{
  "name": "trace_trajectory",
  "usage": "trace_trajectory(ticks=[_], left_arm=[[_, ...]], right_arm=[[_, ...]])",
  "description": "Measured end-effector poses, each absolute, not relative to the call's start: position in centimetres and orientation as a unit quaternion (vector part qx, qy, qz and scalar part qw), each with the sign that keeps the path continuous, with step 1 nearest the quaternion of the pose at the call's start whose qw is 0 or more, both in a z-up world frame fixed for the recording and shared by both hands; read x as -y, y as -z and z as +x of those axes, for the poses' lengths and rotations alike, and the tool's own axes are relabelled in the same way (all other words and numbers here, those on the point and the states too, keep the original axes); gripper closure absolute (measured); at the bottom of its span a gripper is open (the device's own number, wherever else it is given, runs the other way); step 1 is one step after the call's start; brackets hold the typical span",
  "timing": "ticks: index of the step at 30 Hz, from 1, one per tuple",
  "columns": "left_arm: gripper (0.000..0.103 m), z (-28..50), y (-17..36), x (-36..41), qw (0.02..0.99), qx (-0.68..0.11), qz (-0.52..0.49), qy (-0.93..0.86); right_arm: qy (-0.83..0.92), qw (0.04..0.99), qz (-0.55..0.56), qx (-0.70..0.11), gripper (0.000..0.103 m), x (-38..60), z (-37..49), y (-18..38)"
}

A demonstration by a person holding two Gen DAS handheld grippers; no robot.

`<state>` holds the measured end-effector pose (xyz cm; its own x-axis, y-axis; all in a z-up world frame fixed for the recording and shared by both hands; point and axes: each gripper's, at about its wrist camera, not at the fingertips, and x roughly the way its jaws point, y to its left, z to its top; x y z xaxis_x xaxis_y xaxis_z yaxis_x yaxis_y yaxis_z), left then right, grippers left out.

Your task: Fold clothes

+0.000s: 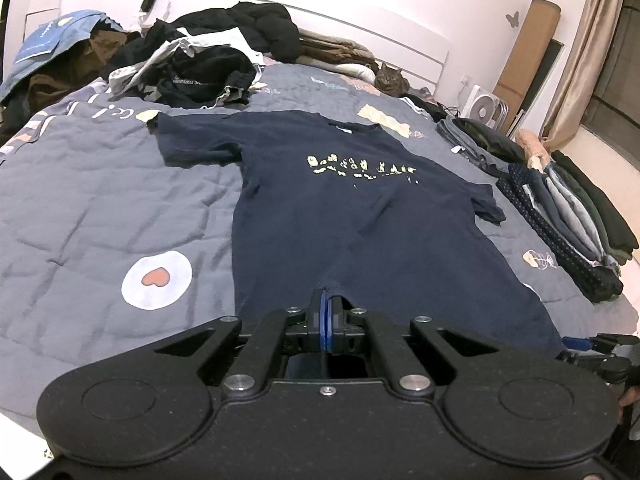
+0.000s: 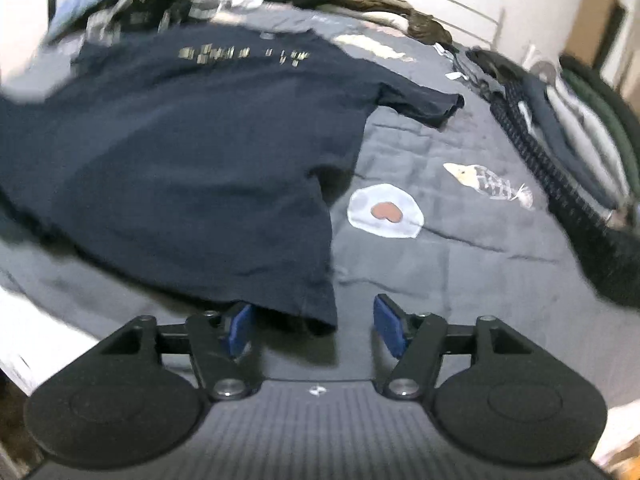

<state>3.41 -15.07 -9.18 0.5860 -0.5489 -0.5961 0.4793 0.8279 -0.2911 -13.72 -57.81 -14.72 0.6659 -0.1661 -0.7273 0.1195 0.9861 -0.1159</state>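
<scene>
- The bed (image 1: 80, 200), under a grey quilt, is carrying everything.
- A navy T-shirt (image 1: 360, 220) is lying flat across the middle, collar far, hem near.
- Folded clothes (image 1: 568, 216) are sitting stacked along the right edge.
- The left hand-held gripper (image 1: 327, 312) is pinching the shirt's near hem, jaws closed.
- The right hand-held gripper (image 2: 314, 326) is gaping open around the hem's right corner.

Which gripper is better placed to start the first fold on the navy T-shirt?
Left. The left gripper is already shut on the T-shirt at its bottom hem, while the right gripper is open, with the hem corner lying loose between its fingers.
</scene>
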Motion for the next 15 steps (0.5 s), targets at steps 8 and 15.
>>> trace_trajectory(ticks=[8,15], left_arm=[[0.102,2.4,9.1,16.0,0.879,-0.367,-0.037,0.301],[0.102,-0.4,10.3,18.7,0.852,-0.403,0.050,0.330]], right_arm=[[0.078,0.926,0.084,-0.361,0.098,59.9,-15.2,12.0],[0.072,0.927,0.096,-0.355,0.099,60.8,-16.6,7.5]])
